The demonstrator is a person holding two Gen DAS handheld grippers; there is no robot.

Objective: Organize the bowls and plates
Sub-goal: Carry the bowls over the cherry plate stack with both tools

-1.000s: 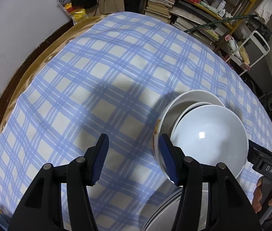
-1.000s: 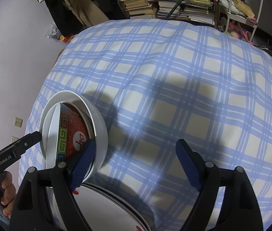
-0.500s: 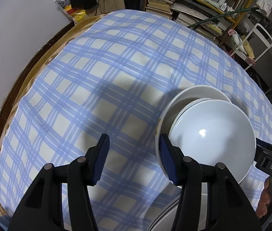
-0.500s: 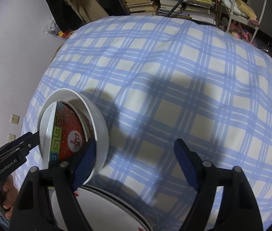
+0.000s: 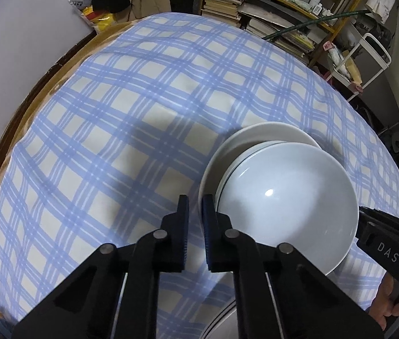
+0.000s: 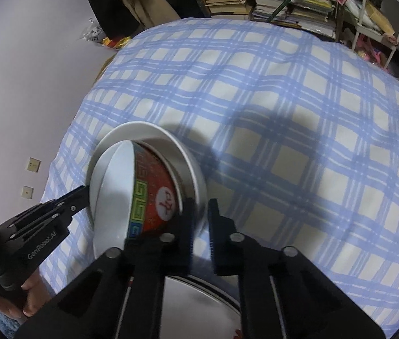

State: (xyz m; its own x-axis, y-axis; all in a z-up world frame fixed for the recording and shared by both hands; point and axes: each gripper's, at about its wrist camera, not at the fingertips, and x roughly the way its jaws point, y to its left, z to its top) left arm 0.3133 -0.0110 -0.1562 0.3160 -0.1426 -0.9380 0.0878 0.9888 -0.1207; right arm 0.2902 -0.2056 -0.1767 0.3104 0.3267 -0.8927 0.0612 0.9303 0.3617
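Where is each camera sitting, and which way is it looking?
Left wrist view: on the left gripper, looking down along its fingers at the checked tablecloth; its jaws are closing with the white bowl's rim between them; the right hand shows at the right edge.
Right wrist view: on the right gripper, also looking down, shut on that bowl's opposite rim; the left hand shows lower left.
Shared: white bowl, red-patterned bowl nested inside it, tablecloth, bookshelves.

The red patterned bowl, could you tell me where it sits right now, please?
In the right wrist view the red patterned bowl is at lower left, nested tilted inside the white bowl, just left of the right gripper.
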